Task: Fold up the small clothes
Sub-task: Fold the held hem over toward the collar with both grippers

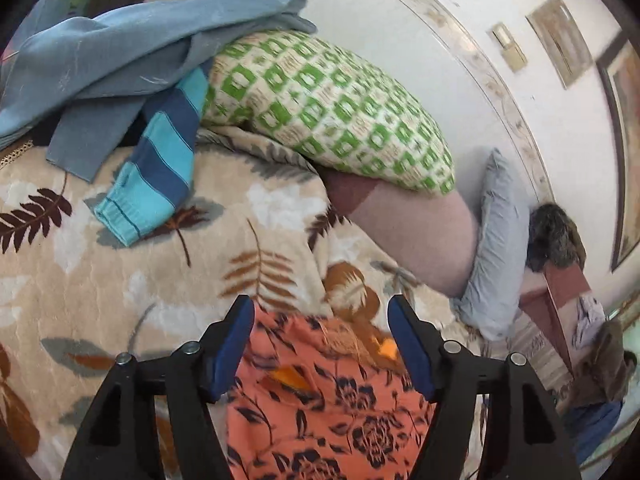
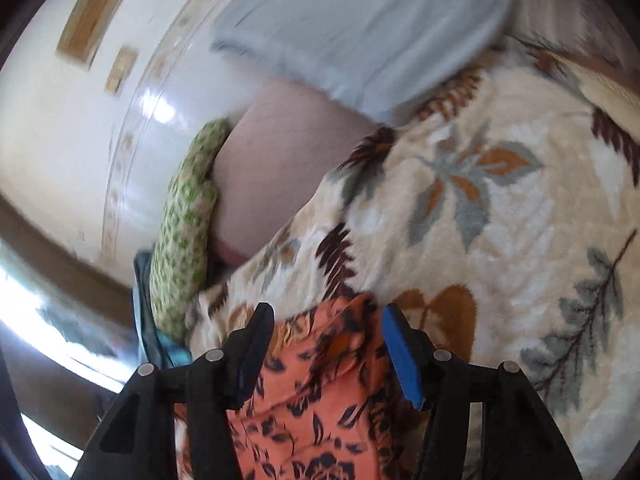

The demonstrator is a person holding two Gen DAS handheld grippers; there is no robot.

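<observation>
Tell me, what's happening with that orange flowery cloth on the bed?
A person is folding small clothes with two handheld grippers. The left gripper and the right gripper both stand open over the orange floral garment, which lies on the leaf-patterned blanket; neither grips it. More clothes, a blue garment and a striped sleeve, wait in a pile beside a green-patterned pillow.

1. A garment (image 1: 320, 404) lies on a blanket (image 1: 120, 280), between the left gripper's (image 1: 322, 344) parted fingers.
2. Behind it, a pillow (image 1: 332, 112) rests on a cushion (image 1: 424, 236).
3. Clothes (image 1: 120, 64) lie left of the pillow.
</observation>
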